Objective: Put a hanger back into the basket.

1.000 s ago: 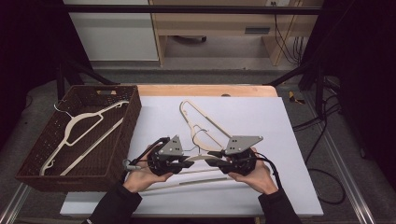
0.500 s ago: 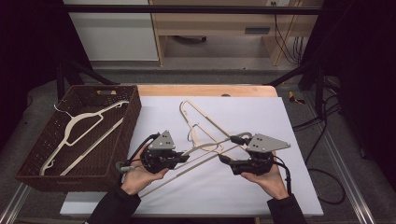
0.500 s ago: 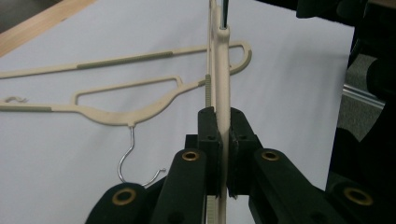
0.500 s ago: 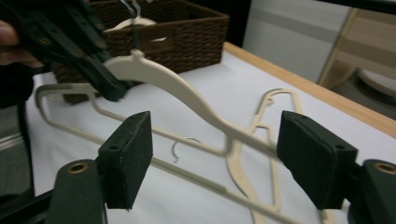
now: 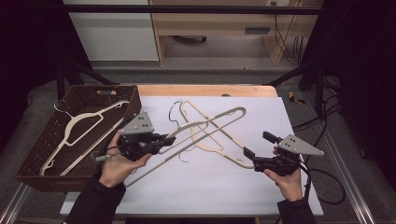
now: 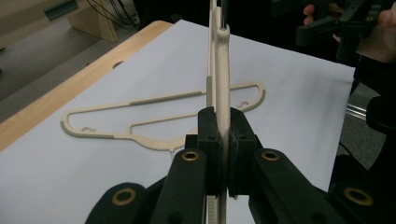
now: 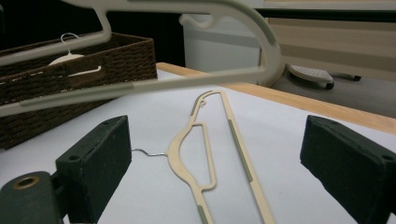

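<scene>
**A:** What surface and room does the high view show?

**B:** A table (image 5: 299,205) covered by a white sheet, with a bare wooden strip (image 5: 205,89) along its far edge. A brown wicker basket (image 5: 37,172) stands at the table's left end and holds a cream hanger (image 5: 84,126). Beyond the table are a grey floor, a white cabinet (image 5: 112,32) and a wooden bench (image 5: 224,23); the sides of the room are dark, and black cables (image 5: 322,121) trail to the right.

**A:** Where are the hangers on the sheet, and how do the grippers stand?

**B:** The left gripper (image 5: 169,139) is clamped tight on a lifted hanger (image 5: 210,122); in the left gripper view its pads press both faces of that hanger's bar. A second hanger (image 5: 219,147) lies flat on the sheet, crossed from above by the lifted one. The right gripper (image 5: 258,145) sits near the flat hanger's right end; its jaws have just been opening and now stand wide apart with nothing between the pads.

**A:** What is hidden or unclear?

**B:** The left hand (image 5: 114,163) covers part of the lifted hanger's lower bar. In the right gripper view the lifted hanger is blurred and cut off at the top edge. Whether the lifted hanger touches the flat one where they cross cannot be told.
</scene>
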`<control>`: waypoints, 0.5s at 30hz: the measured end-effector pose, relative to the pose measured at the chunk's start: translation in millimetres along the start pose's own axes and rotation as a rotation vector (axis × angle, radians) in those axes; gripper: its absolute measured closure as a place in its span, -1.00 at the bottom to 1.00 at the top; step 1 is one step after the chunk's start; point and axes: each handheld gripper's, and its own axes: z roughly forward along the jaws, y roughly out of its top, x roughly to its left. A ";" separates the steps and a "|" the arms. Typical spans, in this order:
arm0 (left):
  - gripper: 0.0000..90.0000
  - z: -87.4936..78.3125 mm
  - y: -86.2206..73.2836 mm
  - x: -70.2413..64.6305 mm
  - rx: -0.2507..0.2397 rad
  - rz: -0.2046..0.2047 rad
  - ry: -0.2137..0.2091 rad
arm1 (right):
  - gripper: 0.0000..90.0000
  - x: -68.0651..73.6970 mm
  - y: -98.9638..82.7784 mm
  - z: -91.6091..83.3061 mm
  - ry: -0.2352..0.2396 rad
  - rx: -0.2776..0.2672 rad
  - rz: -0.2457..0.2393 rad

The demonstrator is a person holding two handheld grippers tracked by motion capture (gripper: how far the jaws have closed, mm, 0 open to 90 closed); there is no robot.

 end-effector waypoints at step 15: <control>0.92 -55.1 6.2 48.4 -0.052 -0.042 0.109 | -0.86 -2.8 -3.3 0.1 -0.055 0.008 0.009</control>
